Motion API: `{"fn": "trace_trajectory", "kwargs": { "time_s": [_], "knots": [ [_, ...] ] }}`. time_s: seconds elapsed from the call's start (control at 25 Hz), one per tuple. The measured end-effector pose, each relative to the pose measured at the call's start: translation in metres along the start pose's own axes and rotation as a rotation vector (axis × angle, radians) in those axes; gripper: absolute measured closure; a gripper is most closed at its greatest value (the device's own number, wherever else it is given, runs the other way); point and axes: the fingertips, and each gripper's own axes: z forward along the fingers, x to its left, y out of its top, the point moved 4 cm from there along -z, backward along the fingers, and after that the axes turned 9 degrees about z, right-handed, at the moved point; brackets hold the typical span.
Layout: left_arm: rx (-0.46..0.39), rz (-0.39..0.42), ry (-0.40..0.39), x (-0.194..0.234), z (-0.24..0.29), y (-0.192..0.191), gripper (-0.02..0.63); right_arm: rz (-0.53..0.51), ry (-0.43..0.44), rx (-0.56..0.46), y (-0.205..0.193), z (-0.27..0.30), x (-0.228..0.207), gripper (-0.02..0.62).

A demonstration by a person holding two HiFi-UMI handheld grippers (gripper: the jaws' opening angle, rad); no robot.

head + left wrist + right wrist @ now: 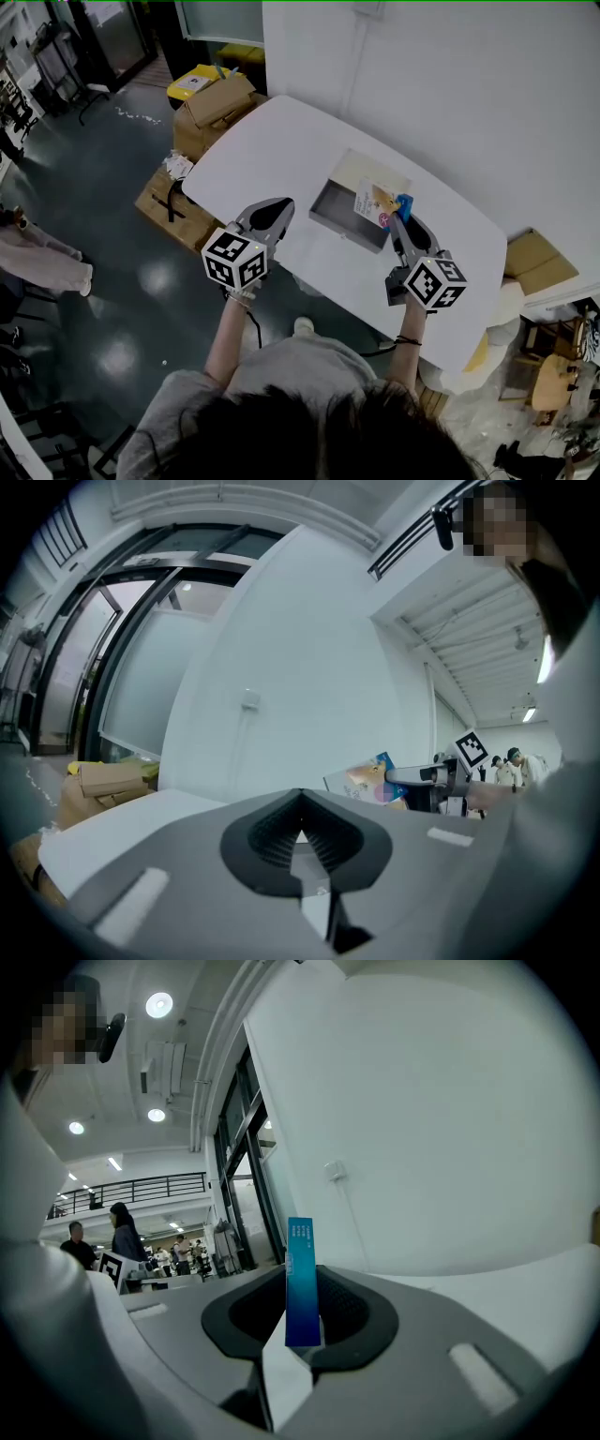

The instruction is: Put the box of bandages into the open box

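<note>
The person stands at the white bench (281, 150) with a gripper in each hand, both stretched out over the top. The right gripper (397, 221) has its jaws clamped on the box of bandages (376, 201), pinching it by its thin blue edge so that it stands upright between the pads. Seen from above, the bandage box hangs over the right-hand end of the open box (339, 202), a shallow grey tray with its pale lid folded back behind it. Whether the two touch I cannot tell. The left gripper (277, 210) has its jaws closed together with nothing between them, and it hovers just left of the open box. Cardboard cartons (214, 105) sit on the floor beyond the bench.
</note>
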Motion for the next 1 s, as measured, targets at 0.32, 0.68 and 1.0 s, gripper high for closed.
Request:
{"fn": "trace_trajectory", "kwargs": {
  "time_s": [0.32,0.68,1.0],
  "knots": [
    [0.018,0.002,-0.022,0.016,0.035,-0.006,0.612,0.030,0.009,0.010,0.002,0.027,-0.019,0.489],
    [0.081,-0.023,-0.111,0.034,0.080,-0.022,0.612,0.074,-0.032,0.051,-0.010,0.058,-0.032,0.489],
    [0.163,-0.050,-0.248,0.056,0.111,-0.040,0.612,0.157,-0.112,0.070,-0.026,0.083,-0.037,0.489]
  ]
}}
